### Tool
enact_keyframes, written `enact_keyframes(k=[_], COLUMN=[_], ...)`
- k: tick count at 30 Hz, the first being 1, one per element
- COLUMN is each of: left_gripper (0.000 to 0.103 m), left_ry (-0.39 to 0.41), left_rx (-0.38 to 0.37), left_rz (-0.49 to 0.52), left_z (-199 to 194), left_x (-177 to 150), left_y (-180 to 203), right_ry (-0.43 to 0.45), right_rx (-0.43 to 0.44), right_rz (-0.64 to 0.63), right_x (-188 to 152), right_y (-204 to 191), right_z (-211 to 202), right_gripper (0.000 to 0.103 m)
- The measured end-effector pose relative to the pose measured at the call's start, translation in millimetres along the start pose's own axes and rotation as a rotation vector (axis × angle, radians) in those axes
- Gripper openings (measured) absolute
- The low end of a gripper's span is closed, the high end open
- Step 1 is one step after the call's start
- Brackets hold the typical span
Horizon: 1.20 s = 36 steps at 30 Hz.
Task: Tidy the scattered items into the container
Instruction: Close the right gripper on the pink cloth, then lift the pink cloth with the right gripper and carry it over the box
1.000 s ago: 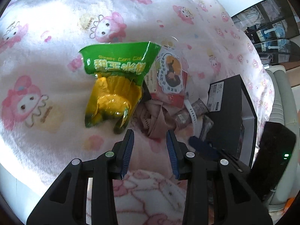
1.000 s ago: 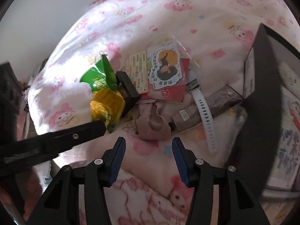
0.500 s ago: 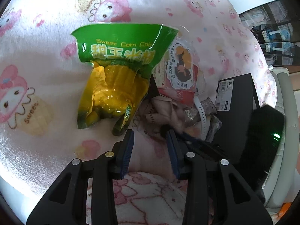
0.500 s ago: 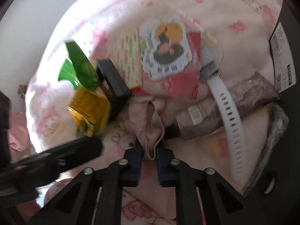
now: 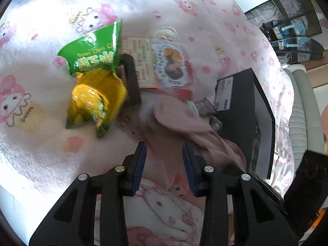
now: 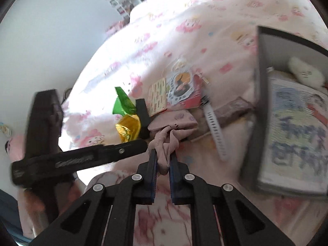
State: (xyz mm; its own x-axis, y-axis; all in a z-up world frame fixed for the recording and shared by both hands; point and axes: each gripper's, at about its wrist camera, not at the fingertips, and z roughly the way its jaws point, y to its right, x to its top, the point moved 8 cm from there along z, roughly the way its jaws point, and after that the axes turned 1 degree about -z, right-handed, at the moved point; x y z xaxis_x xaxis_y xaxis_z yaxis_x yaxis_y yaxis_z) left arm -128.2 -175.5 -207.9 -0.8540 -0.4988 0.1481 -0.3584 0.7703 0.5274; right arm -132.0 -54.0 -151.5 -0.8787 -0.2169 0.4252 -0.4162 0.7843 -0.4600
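From my left wrist camera, my left gripper [image 5: 164, 160] hangs over the pink cartoon-print blanket [image 5: 51, 153] with its blue pads spread part way and nothing pinched between them; only blanket shows in the gap. Just ahead and to the right, a pink cloth [image 5: 190, 127] stretches in a blurred band toward the lower right, passing close by my right-side pad. Farther out to the left lies the green and yellow corn snack bag [image 5: 96, 86], leaning against a small black block [image 5: 131, 80]. Beyond that sit a yellowish printed card [image 5: 143, 61] and a sticker pack [image 5: 170, 63] on a red packet. The black box [image 5: 246, 106], the container, stands at the right with a white label on its near wall.

From my right wrist camera, my right gripper [image 6: 163, 164] has its pads pressed together on the pink cloth [image 6: 170, 135], which bunches up out of the pinch and trails back to the pile. A white watch strap [image 6: 215, 127] and a brownish wrapped bar [image 6: 231, 110] lie to the right of it, near the box. The black box [image 6: 260, 106] is open at the right, with a printed book or pad [image 6: 295, 135] and a white plush piece [image 6: 305, 73] inside. My left gripper [image 6: 102, 155] crosses the left of the view as a dark bar
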Motion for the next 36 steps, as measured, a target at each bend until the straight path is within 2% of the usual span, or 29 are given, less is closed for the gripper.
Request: enact_keyframes(k=[2, 5, 7, 10, 14, 19, 22, 25, 27, 28, 30, 32, 34, 36], left_gripper=[0.037, 0.038, 0.042, 0.043, 0.043, 0.046, 0.057, 0.068, 0.069, 0.067, 0.052, 0.026, 0.020, 0.017], left_ry=[-0.009, -0.034, -0.013, -0.042, -0.080, -0.123, -0.157, -0.195, -0.223, -0.245, -0.251, -0.243, -0.265, -0.287], left_rx=[-0.006, 0.000, 0.045, 0.029, 0.071, 0.098, 0.108, 0.114, 0.125, 0.119, 0.116, 0.098, 0.058, 0.043], left_rz=[0.012, 0.048, 0.088, 0.126, 0.218, 0.239, 0.274, 0.314, 0.304, 0.292, 0.297, 0.345, 0.372, 0.427], left_z=[2.1, 11.1, 12.7, 19.3, 32.5, 55.6, 66.1, 80.3, 90.8, 96.4, 100.1, 96.0, 93.2, 92.2], left_x=[-5.6, -17.4, -21.8, -29.3, -42.2, -54.4, -63.4, -71.6, -76.1, -79.7, -85.6, -91.4, -100.1, -110.8], left_y=[8.9, 24.8, 33.5, 51.3, 73.1, 84.5, 91.7, 97.8, 95.4, 94.3, 95.2, 103.6, 112.1, 119.3], right_ry=[0.015, 0.013, 0.002, 0.000, 0.010, 0.038, 0.033, 0.018, 0.007, 0.003, -0.004, -0.005, -0.018, -0.023], right_rx=[0.000, -0.051, -0.050, -0.076, -0.091, -0.181, -0.254, -0.264, -0.253, -0.242, -0.233, -0.227, -0.219, -0.222], right_rz=[0.002, -0.005, 0.026, 0.079, 0.144, 0.201, 0.210, 0.236, 0.242, 0.243, 0.243, 0.243, 0.264, 0.270], right_x=[-7.9, -27.0, -41.1, -55.9, -67.9, -74.5, -84.6, -91.1, -91.8, -91.6, -91.3, -92.0, -95.7, -96.8], right_y=[4.1, 19.3, 28.6, 52.1, 75.5, 110.2, 124.2, 137.3, 141.3, 142.0, 146.0, 145.6, 148.8, 150.8], right_z=[-17.2, -38.1, -42.9, -53.5, -67.7, -85.3, -97.6, -100.6, -96.0, -94.0, -88.3, -85.8, -80.8, -79.8], right_gripper=[0.008, 0.008, 0.008, 0.008, 0.008, 0.008, 0.009, 0.009, 0.011, 0.013, 0.021, 0.023, 0.023, 0.023])
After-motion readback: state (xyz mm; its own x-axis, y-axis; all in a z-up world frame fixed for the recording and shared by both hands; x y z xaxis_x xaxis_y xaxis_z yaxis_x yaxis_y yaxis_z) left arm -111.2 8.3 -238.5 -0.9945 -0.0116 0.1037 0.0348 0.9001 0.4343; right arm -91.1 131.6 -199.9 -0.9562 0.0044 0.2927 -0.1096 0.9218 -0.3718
